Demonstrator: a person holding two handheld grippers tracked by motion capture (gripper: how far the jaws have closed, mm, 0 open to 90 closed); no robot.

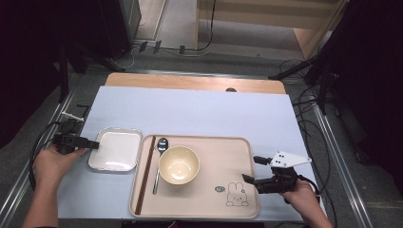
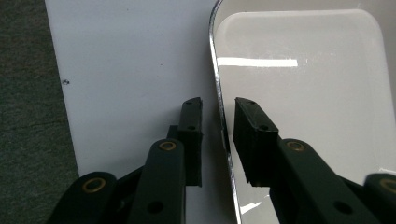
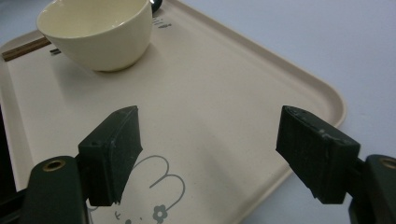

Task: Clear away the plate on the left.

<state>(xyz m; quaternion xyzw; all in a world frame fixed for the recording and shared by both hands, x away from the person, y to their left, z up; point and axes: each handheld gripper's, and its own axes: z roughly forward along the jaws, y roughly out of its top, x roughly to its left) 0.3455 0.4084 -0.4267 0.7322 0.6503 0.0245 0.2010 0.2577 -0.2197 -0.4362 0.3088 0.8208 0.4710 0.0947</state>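
Left hand-held gripper [image 2: 218, 107] jaws astride metal plate [image 1: 115, 150] rim, narrow gap, not yet clamped. Plate likely light, stiff, slippery; grip rim. Right hand-held gripper [image 3: 210, 154] apart over tray [image 3: 308, 79].

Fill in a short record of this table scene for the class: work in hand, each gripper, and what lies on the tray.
work: gripping the rim of the square plate
left gripper: jaws astride the plate's rim, a small gap still visible
right gripper: open, over the tray's corner by the rabbit drawing
tray: holds a bowl, a spoon and chopsticks
plate's place: on the table, left of the tray
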